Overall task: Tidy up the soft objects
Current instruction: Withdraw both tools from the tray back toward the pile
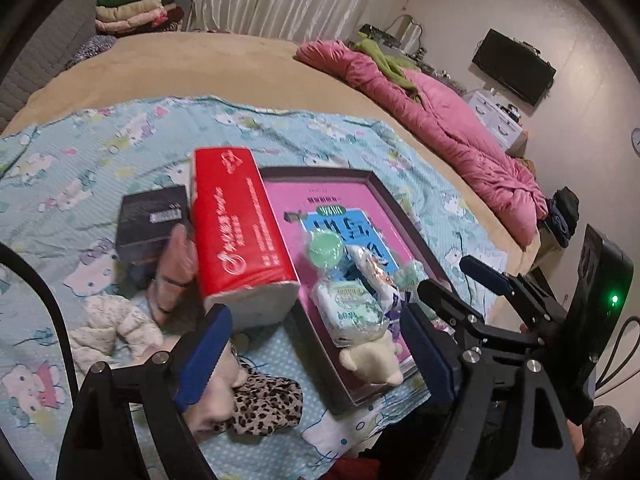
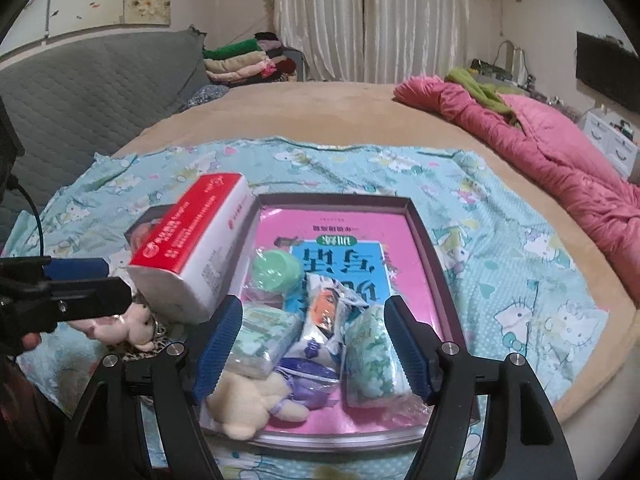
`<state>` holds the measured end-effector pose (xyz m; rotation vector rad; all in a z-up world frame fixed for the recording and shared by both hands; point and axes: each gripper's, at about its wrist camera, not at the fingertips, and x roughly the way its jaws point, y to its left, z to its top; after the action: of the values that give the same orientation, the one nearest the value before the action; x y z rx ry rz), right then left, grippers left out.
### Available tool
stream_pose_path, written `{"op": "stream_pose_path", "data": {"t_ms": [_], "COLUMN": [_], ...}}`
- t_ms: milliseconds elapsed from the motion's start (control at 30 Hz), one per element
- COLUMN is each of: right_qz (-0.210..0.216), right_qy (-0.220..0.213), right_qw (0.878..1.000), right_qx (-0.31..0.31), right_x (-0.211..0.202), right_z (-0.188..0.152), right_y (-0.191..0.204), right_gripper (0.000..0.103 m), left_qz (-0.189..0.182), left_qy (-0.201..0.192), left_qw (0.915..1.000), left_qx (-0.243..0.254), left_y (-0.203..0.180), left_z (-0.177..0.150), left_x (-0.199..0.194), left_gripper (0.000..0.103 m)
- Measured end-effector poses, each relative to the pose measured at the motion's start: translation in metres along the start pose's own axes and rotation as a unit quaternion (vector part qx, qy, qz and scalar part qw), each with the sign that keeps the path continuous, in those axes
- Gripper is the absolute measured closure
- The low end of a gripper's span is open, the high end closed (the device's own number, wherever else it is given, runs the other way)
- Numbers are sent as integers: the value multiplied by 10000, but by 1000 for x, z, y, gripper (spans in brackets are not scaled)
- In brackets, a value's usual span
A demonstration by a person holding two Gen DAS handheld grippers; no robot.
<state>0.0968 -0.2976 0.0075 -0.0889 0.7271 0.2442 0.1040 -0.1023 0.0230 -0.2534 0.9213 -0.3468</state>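
Both tools are angled downward over a bed covered by a light blue cartoon-cat printed sheet [image 2: 500, 216].

The left tool [image 1: 316, 344] has its blue ribbed pads spread wide with nothing pinched between them. Seen past its pads are the near end of a red and white soft pack of paper tissues [image 1: 240, 232] and the near left corner of a shallow dark-rimmed tray with a pink printed base [image 1: 384, 196]. The tissue pack is tilted, its near end raised beside the tray's left rim, against a black box [image 1: 148, 220].

The right tool [image 2: 312, 344] is also spread, gripping nothing. It hangs above the tray's near end, where the soft things lie in a cluster: a pale green patterned tissue packet [image 2: 268, 340] on the left, a crinkled white and orange wrapped packet [image 2: 324, 320] in the middle, another green patterned packet [image 2: 372, 360] on the right, and a cream plush toy [image 2: 244, 404] at the near edge. A round mint green plastic lid [image 2: 276, 272] sits just beyond them.

Left of the tray, on the sheet, lie a leopard-print cloth [image 1: 264, 404] and a fluffy cream knitted garment [image 1: 108, 328]. In the right wrist view the left tool enters from the left edge, level with the tissue pack.

A crumpled pink quilt [image 2: 560, 152] lies well apart at the bed's far right.
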Motion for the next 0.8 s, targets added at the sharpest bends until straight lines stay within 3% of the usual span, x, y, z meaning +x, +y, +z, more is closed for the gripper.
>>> {"op": "stream_pose_path", "data": {"t_ms": [800], "right_qz": [371], "right_qy": [-532], "right_qw": [9978], "right_qx": [-99], "right_x": [-65], "right_z": [33], "right_y": [52], "right_gripper": [23], "left_qz": [487], "left_qy": [-509], "left_qw": [9975], "left_qx": [-109], "left_y": [18], "left_z": [6], "left_x": [-81], "left_gripper": [14]}}
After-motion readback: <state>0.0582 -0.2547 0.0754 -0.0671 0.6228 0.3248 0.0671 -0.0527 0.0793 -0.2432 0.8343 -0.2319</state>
